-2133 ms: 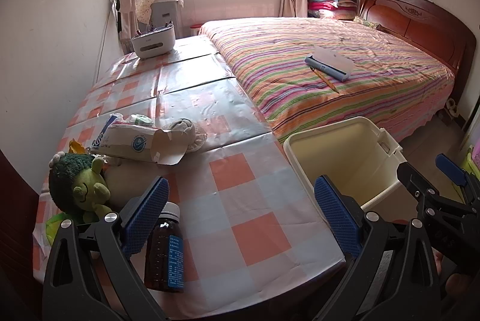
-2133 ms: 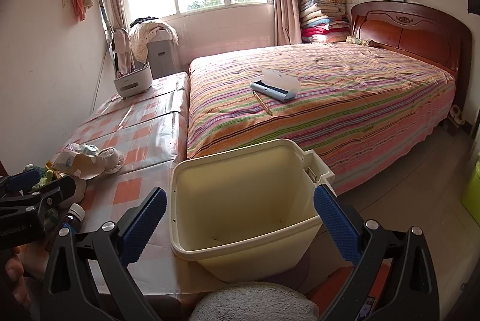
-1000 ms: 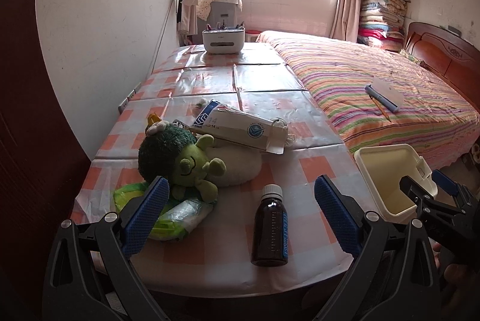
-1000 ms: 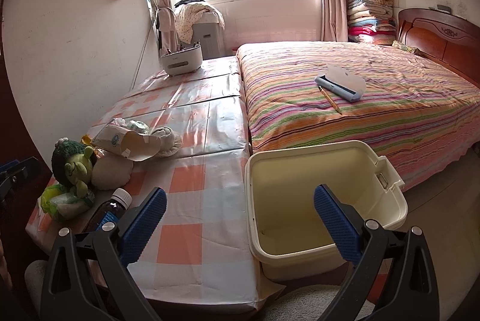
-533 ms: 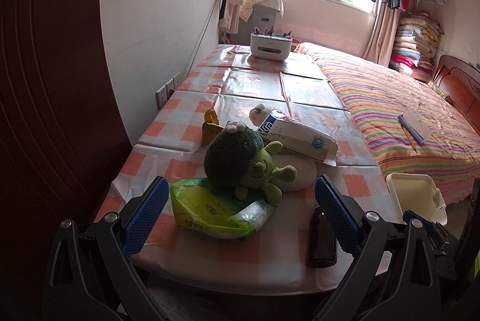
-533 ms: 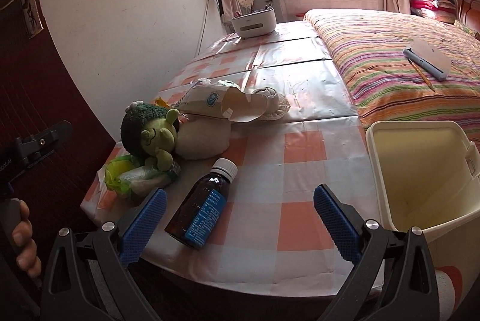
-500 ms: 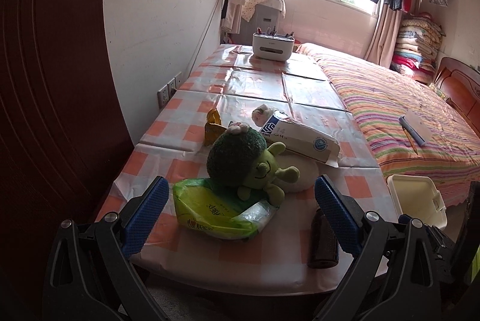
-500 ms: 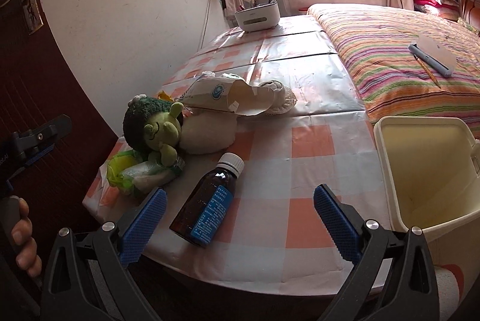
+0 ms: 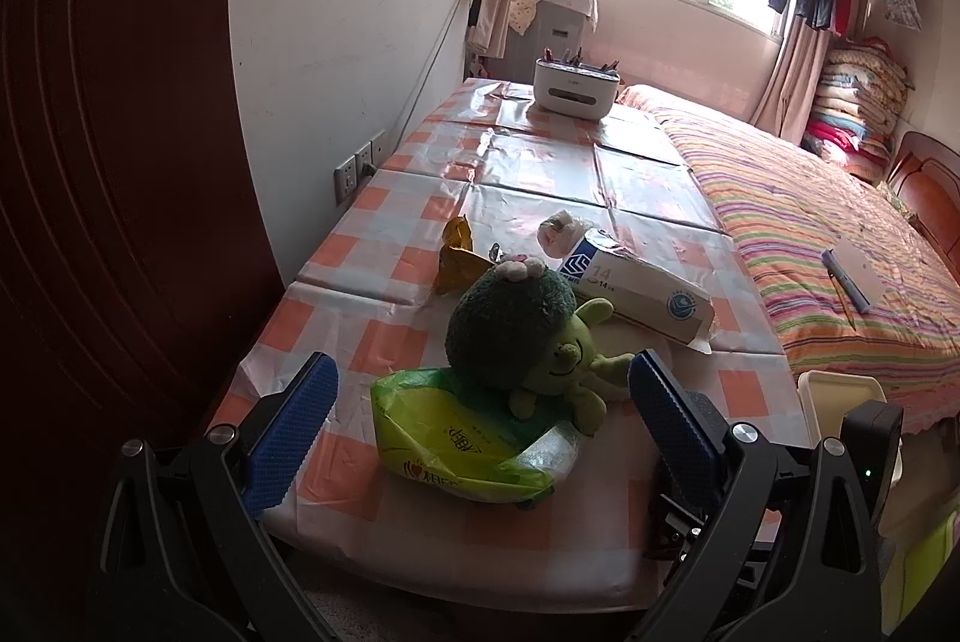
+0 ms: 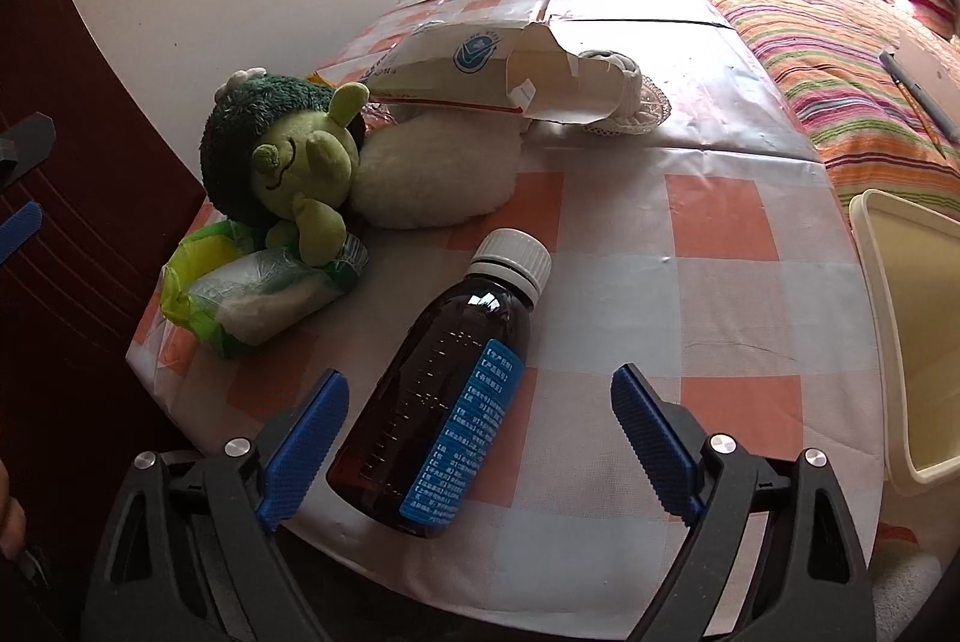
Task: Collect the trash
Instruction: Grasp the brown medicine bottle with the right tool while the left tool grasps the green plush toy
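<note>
A brown medicine bottle (image 10: pixel 447 396) with a white cap and blue label lies on the checked table near its front edge. My right gripper (image 10: pixel 480 423) is open, its blue pads either side of the bottle's base, not touching. My left gripper (image 9: pixel 480 420) is open around a green plastic tissue pack (image 9: pixel 462 435), which also shows in the right wrist view (image 10: pixel 252 291). A torn white carton (image 9: pixel 642 297) lies behind a green plush toy (image 9: pixel 528 336); both show in the right wrist view, carton (image 10: pixel 480 69) and toy (image 10: pixel 282 156). A cream bin (image 10: pixel 918 336) stands at the table's right edge.
A yellow wrapper (image 9: pixel 457 258) and a crumpled white tissue (image 9: pixel 555 228) lie behind the toy. A lace-edged white item (image 10: pixel 630 99) sits by the carton. A white organiser (image 9: pixel 576 89) stands at the far end. The striped bed (image 9: pixel 828 222) is right, the wall left.
Both grippers have come closer to the table's front edge. The right one has dropped down so the brown bottle lies between its pads. The left has closed in on the green pack.
</note>
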### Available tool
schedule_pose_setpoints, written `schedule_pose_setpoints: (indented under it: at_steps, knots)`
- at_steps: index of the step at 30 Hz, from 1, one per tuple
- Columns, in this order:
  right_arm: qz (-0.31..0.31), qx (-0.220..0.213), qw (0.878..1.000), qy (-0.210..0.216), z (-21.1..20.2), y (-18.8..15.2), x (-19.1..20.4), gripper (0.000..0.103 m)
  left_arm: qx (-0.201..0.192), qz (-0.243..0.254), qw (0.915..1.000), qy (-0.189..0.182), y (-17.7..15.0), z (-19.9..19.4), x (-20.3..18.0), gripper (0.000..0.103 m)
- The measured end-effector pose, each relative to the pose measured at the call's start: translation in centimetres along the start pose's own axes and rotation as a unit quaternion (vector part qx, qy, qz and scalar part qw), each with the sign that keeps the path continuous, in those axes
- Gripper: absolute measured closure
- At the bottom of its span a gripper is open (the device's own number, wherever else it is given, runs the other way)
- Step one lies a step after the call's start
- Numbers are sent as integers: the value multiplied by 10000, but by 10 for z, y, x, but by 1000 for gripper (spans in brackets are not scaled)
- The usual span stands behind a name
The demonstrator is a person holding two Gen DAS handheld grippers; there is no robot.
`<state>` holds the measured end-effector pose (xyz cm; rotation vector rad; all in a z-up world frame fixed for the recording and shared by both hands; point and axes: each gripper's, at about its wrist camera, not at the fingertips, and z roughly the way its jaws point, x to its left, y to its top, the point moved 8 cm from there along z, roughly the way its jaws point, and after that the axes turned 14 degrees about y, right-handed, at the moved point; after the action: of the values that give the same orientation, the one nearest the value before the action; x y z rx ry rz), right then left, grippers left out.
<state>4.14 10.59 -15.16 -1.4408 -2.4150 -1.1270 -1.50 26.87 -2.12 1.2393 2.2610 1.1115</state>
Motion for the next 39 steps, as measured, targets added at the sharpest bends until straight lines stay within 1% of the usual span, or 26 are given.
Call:
schedule_pose_setpoints:
  at_steps: [1, 3, 5, 8, 9, 10, 13, 15, 19, 21, 24, 26, 28, 29, 30, 32, 33, 34, 35, 36, 38, 39]
  knots:
    - [1, 45, 10000, 0, 4, -1, -1, 24, 8, 15, 10000, 5, 1, 2, -1, 7]
    - [-49, 121, 9999, -48, 10, -2, 0, 26, 13, 49, 10000, 34, 3, 7, -4, 7]
    - [-263, 137, 9994, -172, 14, -2, 1, 33, 39, 89, 9999, 59, 4, 11, -6, 7]
    - [-510, 140, 9981, -315, 15, 0, 0, 47, 106, 147, 9998, 84, 6, 20, -9, 7]
    - [-575, 134, 9978, -304, 15, 0, 0, 58, 122, 177, 9997, 98, 6, 23, -9, 7]
    - [-619, 125, 9975, -302, 14, 1, -1, 61, 135, 218, 9996, 125, 7, 26, -11, 7]
    - [-667, 99, 9974, -254, 11, 2, -6, 61, 183, 358, 9989, 224, 9, 36, -14, 7]
    - [-591, 49, 9981, -139, 6, 5, -12, 61, 196, 498, 9983, 222, 11, 42, -18, 7]
    - [-592, -287, 9976, -215, -16, 20, -27, 61, 222, 871, 9957, 227, 18, 56, -29, 7]
    - [-626, -469, 9966, -251, -29, 29, -33, 61, 239, 1050, 9935, 375, 21, 65, -33, 7]
    - [-679, -698, 9948, -293, -48, 40, -40, 61, 346, 1405, 9890, 320, 23, 78, -45, 7]
    - [-770, -811, 9931, -359, -60, 44, -42, 61, 414, 1627, 9852, 347, 22, 88, -52, 7]
    - [-855, -915, 9913, -401, -70, 48, -43, 61, 587, 1859, 9803, 321, 17, 100, -59, 7]
    - [-882, -960, 9906, -407, -75, 51, -46, 61, 659, 1949, 9778, 394, 14, 106, -61, 7]
    - [-910, -1002, 9899, -430, -78, 54, -47, 61, 685, 2019, 9761, 422, 11, 111, -63, 7]
    - [-946, -1081, 9886, -460, -84, 59, -51, 61, 818, 2127, 9730, 359, 6, 120, -67, 7]
    - [-950, -1126, 9880, -457, -87, 62, -53, 61, 863, 2098, 9734, 315, 5, 123, -68, 8]
    - [-961, -1164, 9874, -479, -90, 64, -54, 61, 868, 2045, 9747, 260, 6, 125, -69, 10]
    - [-981, -1193, 9867, -502, -92, 66, -56, 61, 873, 1999, 9757, 196, 7, 126, -70, 20]
    - [-994, -1220, 9862, -514, -94, 69, -57, 61, 934, 1959, 9761, 73, 6, 127, -72, 29]
    - [-992, -1295, 9852, -526, -100, 72, -61, 61, 934, 1859, 9781, 85, 8, 128, -72, 36]
    - [-994, -1330, 9847, -536, -102, 73, -62, 61, 922, 1793, 9794, 85, 10, 127, -72, 37]
